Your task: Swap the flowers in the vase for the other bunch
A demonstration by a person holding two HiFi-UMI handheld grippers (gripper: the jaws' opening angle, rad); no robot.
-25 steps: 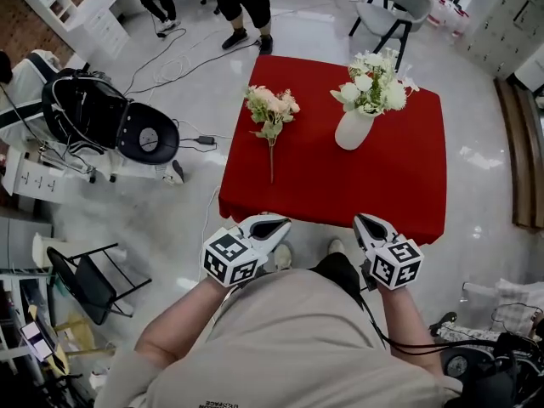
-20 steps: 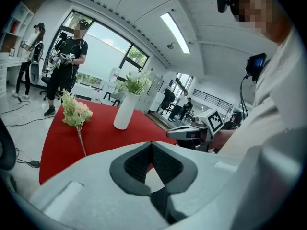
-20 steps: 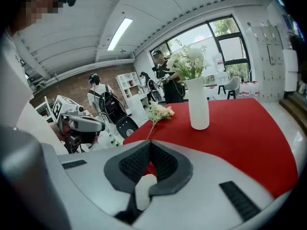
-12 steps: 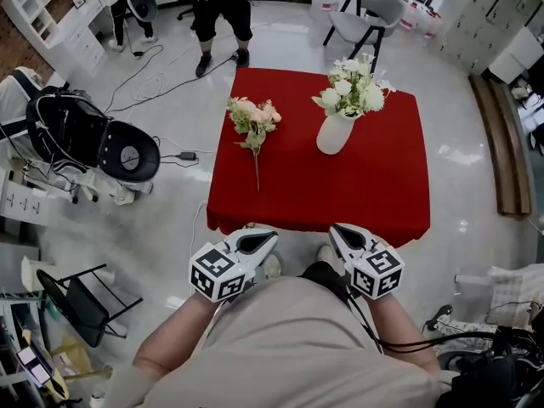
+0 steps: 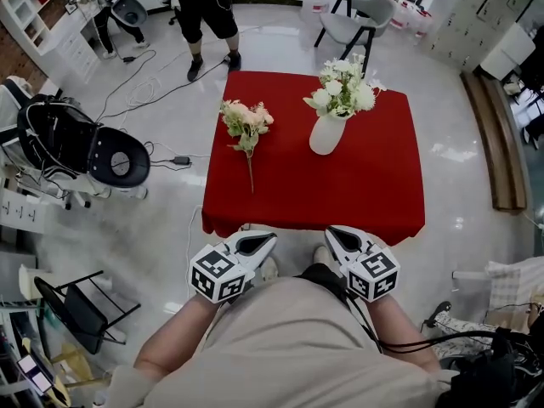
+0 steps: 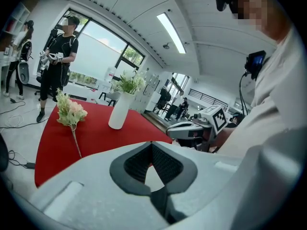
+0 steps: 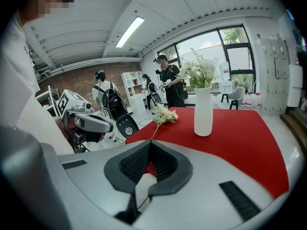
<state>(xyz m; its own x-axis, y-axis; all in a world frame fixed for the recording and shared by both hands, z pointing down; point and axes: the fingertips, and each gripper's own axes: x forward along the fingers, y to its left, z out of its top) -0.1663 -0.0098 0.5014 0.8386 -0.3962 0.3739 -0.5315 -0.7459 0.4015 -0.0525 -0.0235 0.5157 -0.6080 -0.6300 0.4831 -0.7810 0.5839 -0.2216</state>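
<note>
One red table point(image 5: 357, 185), one white vase point(image 5: 326, 133) on it holding one white bunch point(image 5: 342, 92). One pink bunch point(image 5: 245, 119) lies flat on the cloth to its left, well apart. Two grippers, left gripper point(image 5: 270, 239) and right gripper point(image 5: 333, 233), sit by the near edge, jaws pinched together on nothing. One bystander point(image 5: 204, 7) is beyond the table, maybe more, it's fuzzy back there.

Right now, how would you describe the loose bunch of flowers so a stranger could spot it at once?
Find the table with the red cloth in the middle of the pale floor. On its left half in the head view, a pale pink bunch lies flat, stem toward the near edge. Unlike the white flowers standing in the white vase, it is loose.
</note>
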